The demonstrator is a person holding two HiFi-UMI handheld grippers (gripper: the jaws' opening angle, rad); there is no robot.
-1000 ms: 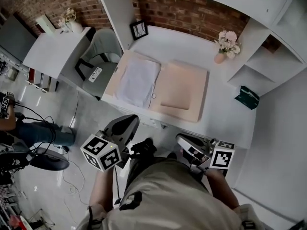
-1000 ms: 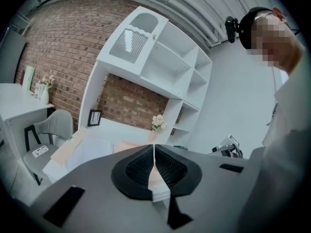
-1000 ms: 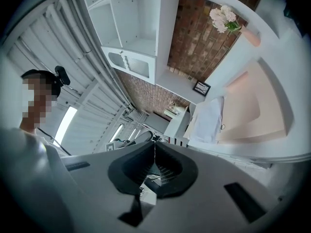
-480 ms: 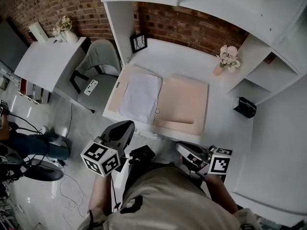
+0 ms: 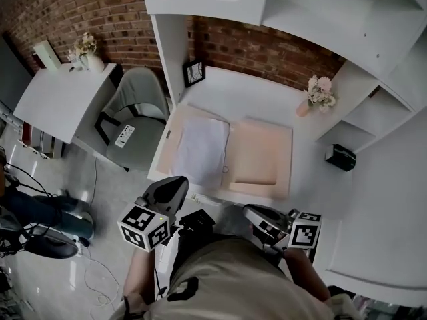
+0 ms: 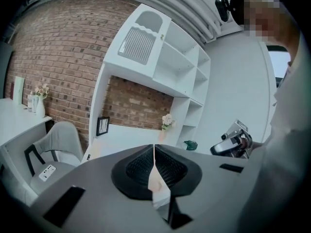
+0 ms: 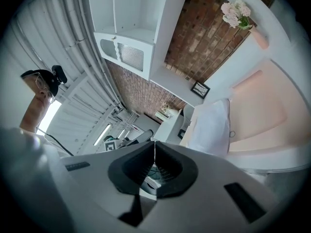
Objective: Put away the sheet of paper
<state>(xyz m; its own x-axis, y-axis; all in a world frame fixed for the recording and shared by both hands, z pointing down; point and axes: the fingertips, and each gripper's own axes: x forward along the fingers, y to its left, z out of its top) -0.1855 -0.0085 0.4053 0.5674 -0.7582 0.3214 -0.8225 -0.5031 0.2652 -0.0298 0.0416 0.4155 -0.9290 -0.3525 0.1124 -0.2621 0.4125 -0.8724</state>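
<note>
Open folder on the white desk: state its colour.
Pale peach folder; the head view shows it best.

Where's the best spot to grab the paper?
Probably its near edge, coming from the front. The paper lies flat on the left half of the open folder, so only an edge can be pinched, and that one faces the left gripper.

No text or numbers are legible (the gripper cubes [image 5: 141,227] bear only square marker patterns).
</note>
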